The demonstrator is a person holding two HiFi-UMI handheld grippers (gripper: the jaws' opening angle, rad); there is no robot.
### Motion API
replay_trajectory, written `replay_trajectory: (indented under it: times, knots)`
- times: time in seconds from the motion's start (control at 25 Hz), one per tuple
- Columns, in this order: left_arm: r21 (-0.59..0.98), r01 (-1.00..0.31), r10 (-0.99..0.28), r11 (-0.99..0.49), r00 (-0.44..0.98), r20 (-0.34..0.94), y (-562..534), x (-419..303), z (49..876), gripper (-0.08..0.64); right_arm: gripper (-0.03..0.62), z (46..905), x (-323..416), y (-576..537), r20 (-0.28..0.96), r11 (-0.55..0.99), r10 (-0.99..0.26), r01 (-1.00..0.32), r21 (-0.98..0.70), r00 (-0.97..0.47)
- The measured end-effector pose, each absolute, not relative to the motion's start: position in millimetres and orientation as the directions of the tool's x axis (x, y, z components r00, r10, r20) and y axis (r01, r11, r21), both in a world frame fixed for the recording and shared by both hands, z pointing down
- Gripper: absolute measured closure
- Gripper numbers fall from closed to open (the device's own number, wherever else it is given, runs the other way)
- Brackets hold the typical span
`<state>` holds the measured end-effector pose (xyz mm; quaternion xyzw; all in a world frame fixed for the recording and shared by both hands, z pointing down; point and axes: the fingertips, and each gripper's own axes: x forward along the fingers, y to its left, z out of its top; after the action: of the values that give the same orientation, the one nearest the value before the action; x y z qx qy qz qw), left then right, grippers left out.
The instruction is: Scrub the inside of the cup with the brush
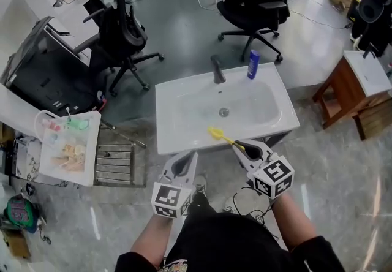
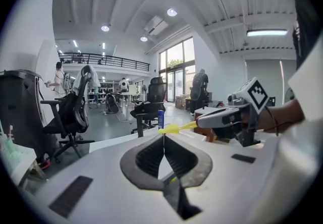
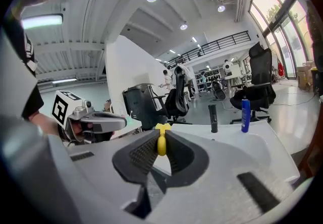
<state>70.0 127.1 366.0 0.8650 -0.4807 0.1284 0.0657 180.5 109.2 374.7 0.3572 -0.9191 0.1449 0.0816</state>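
A yellow brush sticks out over the front rim of the white sink, head toward the basin. My right gripper is shut on its handle; in the right gripper view the yellow handle sits pinched between the black pads. My left gripper hangs just in front of the sink's rim, shut with nothing in it; its pads meet in the left gripper view. That view also shows the right gripper with the brush. I cannot make out a cup in any view.
A dark faucet and a blue bottle stand on the sink's far rim. A white tray with small items sits at left beside a wire rack. Black office chairs stand behind, and a wooden stand at right.
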Motion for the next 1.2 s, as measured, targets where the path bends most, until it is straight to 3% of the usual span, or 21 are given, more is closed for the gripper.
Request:
replay_trajectory:
  times: [0.64, 1.2]
  knots:
    - [0.021, -0.872, -0.829, -0.490, 0.473, 0.297, 169, -23, 365, 0.554, 0.555, 380, 84, 132, 0.240, 0.716, -0.605, -0.651, -0.253, -0.759]
    - [0.059, -0.761, -0.728, -0.646, 0.638, 0.252, 210, -95, 368, 0.554, 0.555, 376, 26, 206, 0.268, 0.549, -0.764, -0.810, -0.207, -0.587]
